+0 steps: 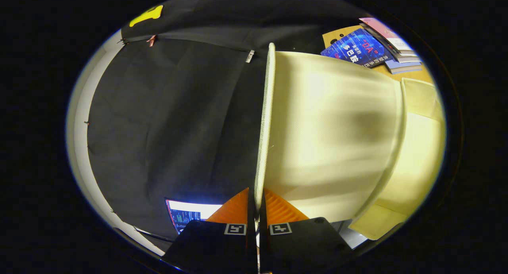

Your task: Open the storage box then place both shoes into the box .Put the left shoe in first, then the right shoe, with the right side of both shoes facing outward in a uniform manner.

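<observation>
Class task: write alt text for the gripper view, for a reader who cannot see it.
The gripper is shut on the thin edge of the pale yellow storage box lid, holding it raised. Beyond lie stacked books on a wooden table.

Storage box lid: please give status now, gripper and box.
Gripper shut on the box lid, pinching its edge. Lid raised on edge, storage box beyond it. Stack of books behind, not in the way.

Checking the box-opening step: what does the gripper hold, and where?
The gripper is shut on the storage box lid, pinching its thin front edge.
</observation>
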Demonstrator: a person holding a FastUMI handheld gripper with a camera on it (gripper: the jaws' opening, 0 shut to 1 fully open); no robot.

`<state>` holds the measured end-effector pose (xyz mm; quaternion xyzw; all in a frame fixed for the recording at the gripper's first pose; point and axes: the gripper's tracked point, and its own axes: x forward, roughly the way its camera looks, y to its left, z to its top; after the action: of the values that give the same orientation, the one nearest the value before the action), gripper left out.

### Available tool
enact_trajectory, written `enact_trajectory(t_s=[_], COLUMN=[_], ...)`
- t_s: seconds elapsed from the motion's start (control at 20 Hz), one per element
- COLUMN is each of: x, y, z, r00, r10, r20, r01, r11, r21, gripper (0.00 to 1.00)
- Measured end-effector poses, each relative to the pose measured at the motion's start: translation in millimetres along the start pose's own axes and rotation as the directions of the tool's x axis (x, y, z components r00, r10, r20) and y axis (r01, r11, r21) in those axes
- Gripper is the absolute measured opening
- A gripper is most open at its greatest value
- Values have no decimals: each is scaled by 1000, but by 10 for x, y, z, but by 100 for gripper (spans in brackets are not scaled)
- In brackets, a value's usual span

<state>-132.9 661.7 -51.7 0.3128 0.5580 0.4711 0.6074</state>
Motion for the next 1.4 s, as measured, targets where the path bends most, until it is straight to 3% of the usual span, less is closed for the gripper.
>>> enact_trajectory(t_s=[0.15,0.25,0.4,0.55,0.75,0.95,1.2,1.4], x=[270,374,264,-153,-1088,-2081,-3269,-3956], y=[-219,-505,-588,-578,-545,-955,-1793,-2733], z=[-42,-82,-34,154,260,294,232,17], r00=[999,991,987,975,929,838,643,510], r10=[-41,-128,-161,-152,-132,-217,-390,-563], r20=[-21,-29,22,159,345,501,660,650], r01=[41,127,163,191,274,452,699,802], r11=[999,991,977,945,873,789,650,585], r21=[-6,-41,-136,-266,-403,-415,-297,-123], gripper=[7,16,57,98,98,98,98,98])
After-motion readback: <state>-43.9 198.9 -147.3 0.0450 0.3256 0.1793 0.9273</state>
